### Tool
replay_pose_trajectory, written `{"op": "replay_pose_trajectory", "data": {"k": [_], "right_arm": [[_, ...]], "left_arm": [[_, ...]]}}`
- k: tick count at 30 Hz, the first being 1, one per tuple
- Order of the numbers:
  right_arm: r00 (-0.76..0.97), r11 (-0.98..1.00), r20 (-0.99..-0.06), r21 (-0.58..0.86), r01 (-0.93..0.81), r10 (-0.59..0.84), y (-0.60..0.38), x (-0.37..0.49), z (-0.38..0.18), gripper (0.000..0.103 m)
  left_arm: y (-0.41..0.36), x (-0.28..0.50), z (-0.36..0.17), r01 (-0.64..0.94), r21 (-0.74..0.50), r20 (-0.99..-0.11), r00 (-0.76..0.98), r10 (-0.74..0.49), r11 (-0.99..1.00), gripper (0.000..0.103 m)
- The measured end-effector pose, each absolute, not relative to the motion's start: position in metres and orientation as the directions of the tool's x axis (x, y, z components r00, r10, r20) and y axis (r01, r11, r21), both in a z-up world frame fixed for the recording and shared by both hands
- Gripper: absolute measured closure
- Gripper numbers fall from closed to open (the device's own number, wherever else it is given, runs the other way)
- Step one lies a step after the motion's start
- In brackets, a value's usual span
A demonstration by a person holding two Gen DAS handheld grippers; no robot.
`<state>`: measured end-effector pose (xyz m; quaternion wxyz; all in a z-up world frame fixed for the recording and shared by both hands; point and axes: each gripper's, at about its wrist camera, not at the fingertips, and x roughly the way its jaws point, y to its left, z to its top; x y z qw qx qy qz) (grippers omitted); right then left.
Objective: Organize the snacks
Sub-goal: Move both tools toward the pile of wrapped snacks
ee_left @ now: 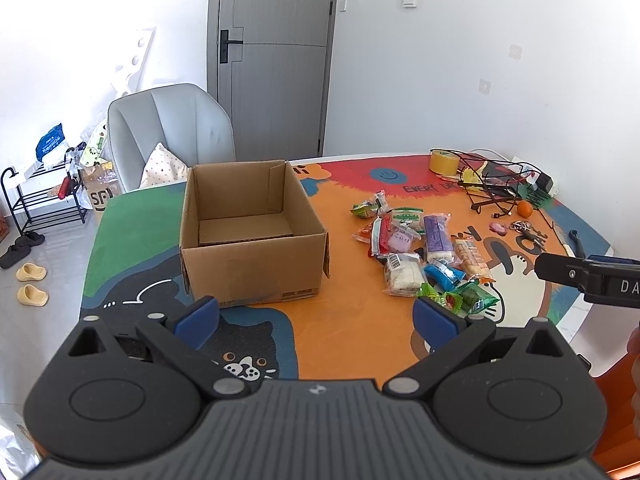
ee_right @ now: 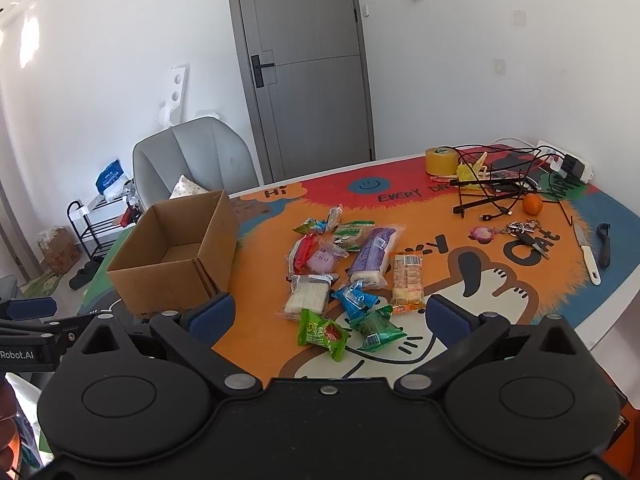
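colourful cartoon mat covers the table (ee_right: 500,312); snack packets (ee_right: 348,276) lie heaped right of the empty cardboard box (ee_right: 176,256). left tool (ee_left: 316,318) and right tool (ee_right: 330,318) hover, fingers apart, holding nothing.

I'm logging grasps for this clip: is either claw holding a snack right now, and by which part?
Nothing is held. The left claw and right claw are both open, with the snack packets on the table mat and the cardboard box empty.

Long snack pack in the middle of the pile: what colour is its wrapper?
Purple, with a clear or white end, on the long snack pack; clearest in the right wrist view.
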<state>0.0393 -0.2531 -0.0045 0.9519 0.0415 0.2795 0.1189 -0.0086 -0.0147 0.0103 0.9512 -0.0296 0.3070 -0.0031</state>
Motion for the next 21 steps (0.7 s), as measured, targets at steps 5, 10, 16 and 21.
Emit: {"op": "replay_pose_trajectory", "data": {"k": [5, 10, 16, 21], "right_arm": [[0.813, 0.967, -0.523, 0.150, -0.207, 0.255, -0.2536, 0.0392, -0.0036, 0.000], [0.811, 0.965, -0.523, 0.151, -0.215, 0.262, -0.2522, 0.0386, -0.0042, 0.000], [0.812, 0.964, -0.520, 0.145, -0.222, 0.266, -0.2508, 0.0370, -0.0032, 0.000], [0.814, 0.966, -0.520, 0.149, -0.212, 0.259, -0.2535, 0.0386, -0.0023, 0.000]], "left_arm": [[-0.0135, -0.0092, 0.0106, -0.013, -0.060, -0.581, 0.814, -0.024, 0.998, 0.001], [-0.0140, -0.0108, 0.0107, -0.008, -0.058, -0.579, 0.815, -0.027, 0.998, 0.001], [-0.0141, -0.0116, 0.0124, -0.008, -0.056, -0.575, 0.818, -0.026, 0.998, 0.001], [-0.0137, -0.0124, 0.0127, -0.007, -0.055, -0.572, 0.820, -0.026, 0.998, 0.001]]}}
